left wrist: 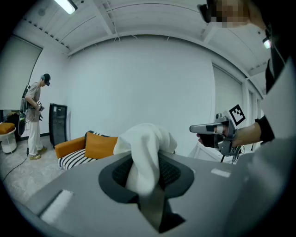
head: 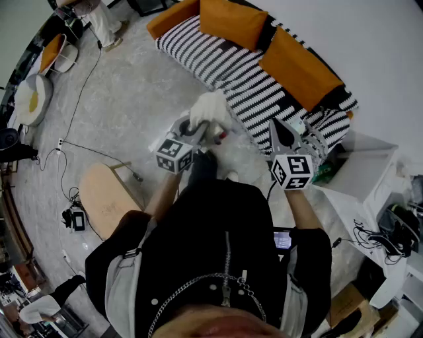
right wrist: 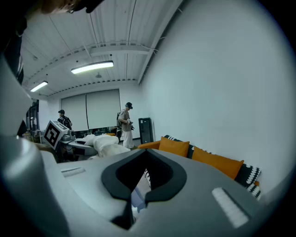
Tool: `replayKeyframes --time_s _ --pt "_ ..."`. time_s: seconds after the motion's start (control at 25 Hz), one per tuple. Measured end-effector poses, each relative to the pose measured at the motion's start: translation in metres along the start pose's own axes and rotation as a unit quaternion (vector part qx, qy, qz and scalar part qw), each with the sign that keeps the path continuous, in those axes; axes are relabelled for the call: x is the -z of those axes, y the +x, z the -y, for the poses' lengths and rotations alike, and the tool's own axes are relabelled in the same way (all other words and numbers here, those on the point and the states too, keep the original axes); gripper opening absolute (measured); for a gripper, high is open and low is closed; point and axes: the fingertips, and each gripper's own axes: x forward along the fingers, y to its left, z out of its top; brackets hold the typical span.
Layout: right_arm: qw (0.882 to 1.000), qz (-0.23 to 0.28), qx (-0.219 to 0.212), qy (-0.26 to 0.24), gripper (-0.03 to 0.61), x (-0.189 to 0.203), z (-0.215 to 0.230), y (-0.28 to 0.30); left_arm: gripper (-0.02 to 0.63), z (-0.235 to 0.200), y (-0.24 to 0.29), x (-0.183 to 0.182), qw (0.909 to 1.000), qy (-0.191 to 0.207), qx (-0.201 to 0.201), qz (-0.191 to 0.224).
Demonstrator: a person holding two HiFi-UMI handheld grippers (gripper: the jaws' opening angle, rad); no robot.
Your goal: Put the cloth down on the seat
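The left tongs (left wrist: pixel 148 173) are pinching the white cloth (left wrist: pixel 147 141). Its bunched top is bulging out above the dark pads, while its lower end is disappearing between them and cannot be followed. The cloth is hanging in the air in front of the striped seat (head: pixel 218 63), not lying on it. In the head view it is overlapping the seat's front edge, so it is hard to tell whether seat or floor is under it. The right tongs (right wrist: pixel 138 183) are pressed almost together with nothing between them, leaving only a thin slit, and a sliver of striped fabric is showing through it. The right tongs are covering part of the seat's right end in the head view. Orange cushions (head: pixel 231 20) are leaning along the seat's back, the upper ones cut off by the frame.
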Motion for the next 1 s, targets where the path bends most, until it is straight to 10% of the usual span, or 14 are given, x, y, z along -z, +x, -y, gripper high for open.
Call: replayKeyframes --time_s 1.0 --pt "0.999 -0.018 -0.046 0.022 0.003 0.016 -0.034 0.008 0.083 -0.005 -0.023 0.016 0.9999 -0.016 -0.001 -0.003"
